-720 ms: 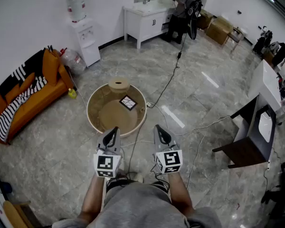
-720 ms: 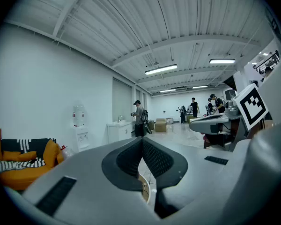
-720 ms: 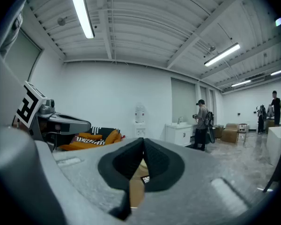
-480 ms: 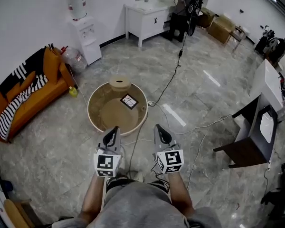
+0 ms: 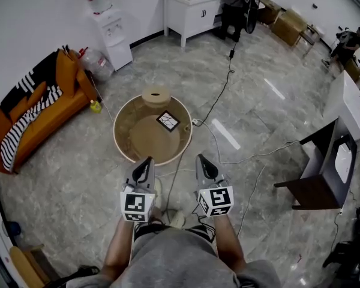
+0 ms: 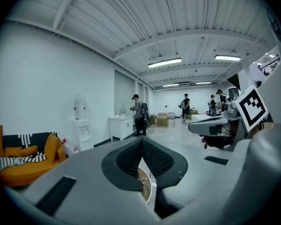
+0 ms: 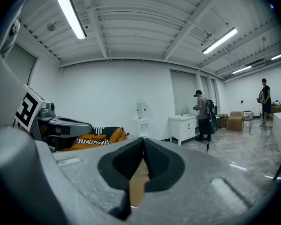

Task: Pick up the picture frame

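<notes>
At far left, against the wall: an orange sofa (image 5: 45,110) with a striped throw. Further off and just right of it, a white water dispenser (image 5: 111,29), with a clear jug (image 5: 96,62) on the floor beside it.

Left of centre, near: the left gripper (image 5: 147,161), held low over the grey floor and pointing away toward the round table (image 5: 121,146), tip close to its near rim. In the left gripper view, the same left gripper (image 6: 141,145) with jaws pressed together at the tips, pinching nothing. Through the gap beneath them, only a sliver of the table's rim.

Centre, beyond both grippers: the tan round table, with a squat tan cylinder (image 5: 156,96) at its far edge. On the table's far right part, lying flat and turned corner-on: the picture frame (image 5: 168,121), dark-edged with a pale face, well apart from either gripper.

Right of centre, near: the right gripper (image 5: 201,159), level with the left one, just off the table's near right rim. In the right gripper view, the right gripper (image 7: 143,146) closed tight and empty.

Further right: a black cable (image 5: 219,98) across the floor toward a far white sink cabinet (image 5: 192,14), with a person (image 5: 234,8) standing beside it. At right, a dark chair (image 5: 306,191).
</notes>
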Demonstrator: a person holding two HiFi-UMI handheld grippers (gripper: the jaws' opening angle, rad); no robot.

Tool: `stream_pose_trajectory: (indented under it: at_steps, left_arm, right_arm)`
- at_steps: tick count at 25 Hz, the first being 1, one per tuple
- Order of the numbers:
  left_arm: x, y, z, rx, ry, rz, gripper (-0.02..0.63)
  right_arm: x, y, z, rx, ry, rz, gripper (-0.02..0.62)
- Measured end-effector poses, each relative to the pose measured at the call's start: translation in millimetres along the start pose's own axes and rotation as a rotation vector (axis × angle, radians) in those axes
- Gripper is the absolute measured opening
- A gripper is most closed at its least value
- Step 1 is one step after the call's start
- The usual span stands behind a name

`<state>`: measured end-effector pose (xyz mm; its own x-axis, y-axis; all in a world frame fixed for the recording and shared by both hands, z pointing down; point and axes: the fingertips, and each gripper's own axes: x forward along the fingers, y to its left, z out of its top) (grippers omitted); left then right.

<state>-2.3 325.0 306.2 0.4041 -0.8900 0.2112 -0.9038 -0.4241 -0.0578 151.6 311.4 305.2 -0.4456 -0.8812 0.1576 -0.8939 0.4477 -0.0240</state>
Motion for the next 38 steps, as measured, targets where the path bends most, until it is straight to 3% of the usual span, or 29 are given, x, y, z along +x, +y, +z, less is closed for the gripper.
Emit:
stream_pose_trajectory:
  at_steps: [9,28,38]
  left_arm:
    - [58,45,9,-0.019,0.031,-0.022,0.017]
    - [162,177,24,-0.013,-0.003,-0.167,0.017]
    - [193,202,25,-0.026,-0.017,-0.166,0.017]
  right_arm:
    - [74,-14,15,0.025,0.022,-0.007,0.0]
    - [220,-9,42,0.017,0.04,-0.17,0.0]
    - [261,-18,47,-0.002,0.039,-0.166,0.0]
